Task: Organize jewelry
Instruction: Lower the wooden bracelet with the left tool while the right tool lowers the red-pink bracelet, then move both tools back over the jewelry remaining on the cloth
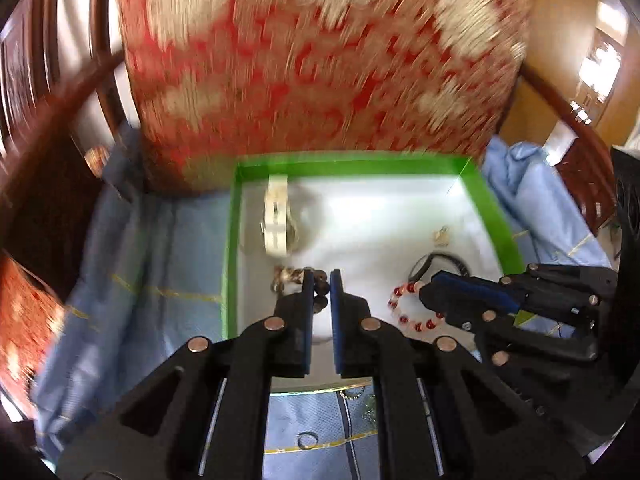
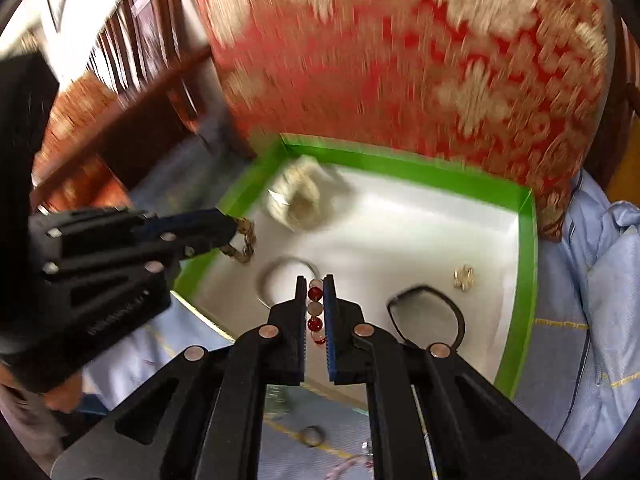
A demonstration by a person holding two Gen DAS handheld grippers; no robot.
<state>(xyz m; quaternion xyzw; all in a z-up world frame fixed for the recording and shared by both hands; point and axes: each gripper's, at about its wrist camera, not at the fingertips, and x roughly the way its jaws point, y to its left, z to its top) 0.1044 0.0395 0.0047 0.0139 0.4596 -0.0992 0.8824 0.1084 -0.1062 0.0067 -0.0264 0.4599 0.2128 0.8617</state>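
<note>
A green-rimmed box (image 1: 496, 216) (image 2: 528, 256) with a white floor holds jewelry. My left gripper (image 1: 321, 280) is shut on a brown bead bracelet (image 1: 288, 276) over the box's near left part; it also shows in the right wrist view (image 2: 244, 240). My right gripper (image 2: 315, 284) is shut on a red and white bead bracelet (image 2: 315, 308), which also shows in the left wrist view (image 1: 404, 304). A white watch (image 1: 276, 216) (image 2: 298, 200) lies at the back left. A black ring band (image 2: 428, 316), a silver bangle (image 2: 276, 276) and a small gold piece (image 2: 464, 278) lie on the floor.
A red and gold cushion (image 1: 328, 60) stands right behind the box. Blue cloth (image 1: 140, 280) covers the surface. A ring (image 1: 307, 440) and a chain (image 1: 356, 394) lie on the cloth in front of the box. Dark wooden furniture (image 1: 52, 160) stands at left.
</note>
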